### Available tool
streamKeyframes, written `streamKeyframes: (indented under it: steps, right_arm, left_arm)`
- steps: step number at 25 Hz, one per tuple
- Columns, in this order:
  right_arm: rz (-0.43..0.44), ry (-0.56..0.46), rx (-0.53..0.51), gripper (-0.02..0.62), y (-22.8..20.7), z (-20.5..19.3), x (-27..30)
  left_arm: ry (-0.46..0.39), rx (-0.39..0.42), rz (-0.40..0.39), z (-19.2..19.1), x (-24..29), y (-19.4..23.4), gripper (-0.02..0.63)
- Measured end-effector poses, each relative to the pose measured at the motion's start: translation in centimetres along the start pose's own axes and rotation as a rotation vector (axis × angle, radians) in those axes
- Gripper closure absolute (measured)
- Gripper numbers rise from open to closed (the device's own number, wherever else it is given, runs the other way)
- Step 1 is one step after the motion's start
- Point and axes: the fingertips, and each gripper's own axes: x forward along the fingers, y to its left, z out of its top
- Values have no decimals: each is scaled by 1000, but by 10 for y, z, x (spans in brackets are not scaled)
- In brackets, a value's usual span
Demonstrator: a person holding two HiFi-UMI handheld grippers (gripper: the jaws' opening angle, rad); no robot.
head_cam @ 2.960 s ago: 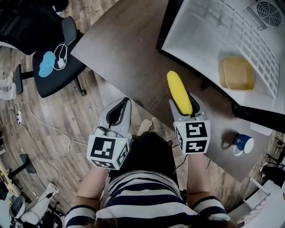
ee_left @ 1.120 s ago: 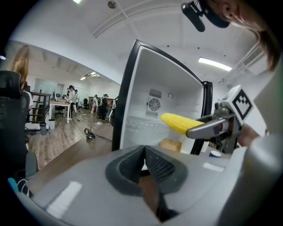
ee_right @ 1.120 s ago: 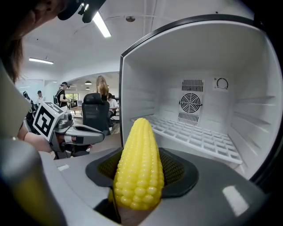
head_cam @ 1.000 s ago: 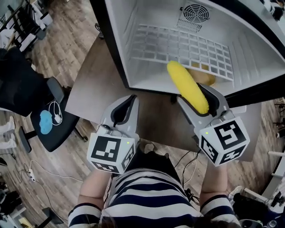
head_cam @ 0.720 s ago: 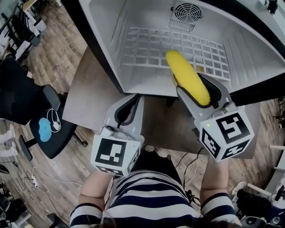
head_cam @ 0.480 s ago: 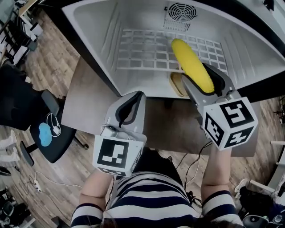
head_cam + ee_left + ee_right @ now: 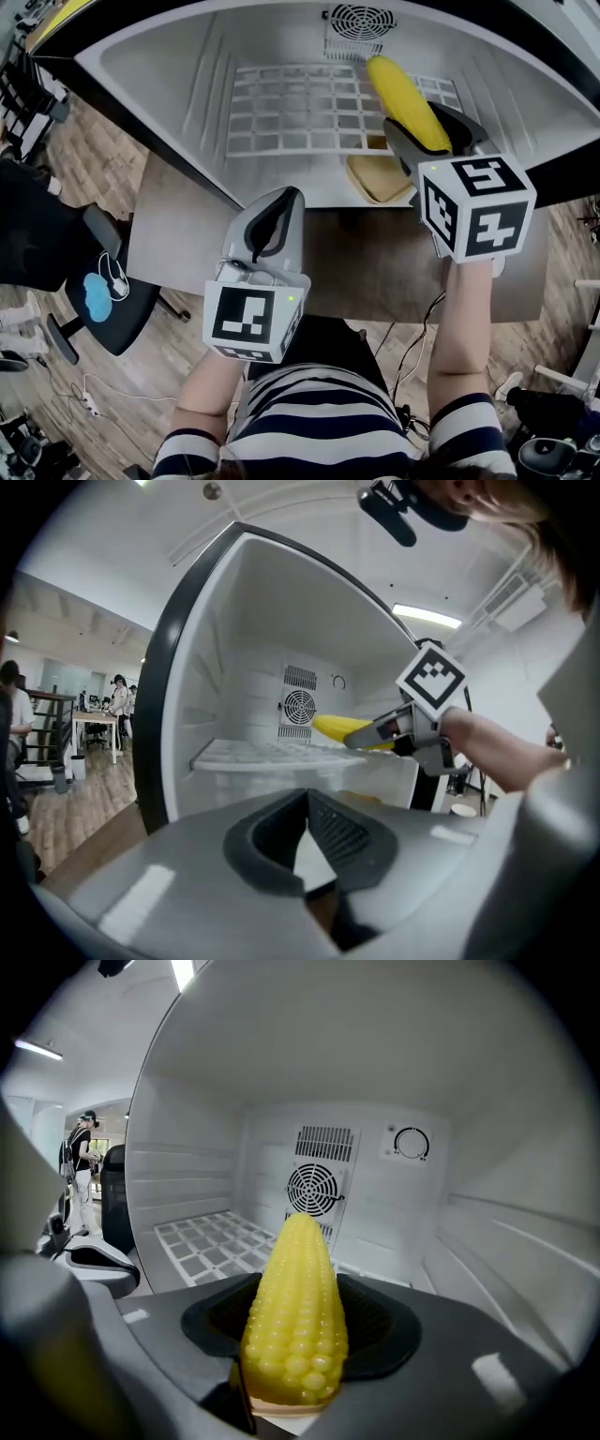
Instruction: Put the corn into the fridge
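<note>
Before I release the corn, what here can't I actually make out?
Head view: yellow container below the wire shelf, partly covered by the shelf and the right gripper; contents unclear.
Right gripper view: shelf area directly under the corn, blocked by corn and jaws.
Right gripper view: dial markings, too small.

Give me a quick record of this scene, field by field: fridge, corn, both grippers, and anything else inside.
Fridge: open, white inside, fan on the back wall
Corn: held lengthwise, tip toward the back wall, above the wire shelf
Right gripper: shut on the corn, reaching into the fridge
Left gripper: shut, empty, outside in front of the fridge
Also inside: a yellowish item below the shelf
</note>
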Motion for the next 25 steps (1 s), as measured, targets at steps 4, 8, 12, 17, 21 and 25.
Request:
streamKeyframes:
  steps: [4, 8, 12, 17, 21, 25]
  right_arm:
    - [-16, 53, -9, 339, -6, -5, 13]
    - [-16, 61, -8, 341, -11, -2, 16]
    - [-28, 74, -22, 341, -12, -3, 19]
    - [-47, 82, -43, 339, -10, -7, 23]
    - [-63, 67, -56, 339, -11, -6, 22]
    - [-121, 46, -85, 334, -14, -3, 16]
  left_arm:
    - [2, 2, -7, -3, 6, -1, 606]
    - [6, -3, -12, -3, 11, 0, 606]
    - [7, -8, -17, -5, 13, 1, 606]
    - [17, -11, -31, -9, 16, 4, 606]
    - [22, -10, -43, -10, 17, 3, 606]
    - [24, -9, -64, -10, 13, 1, 606]
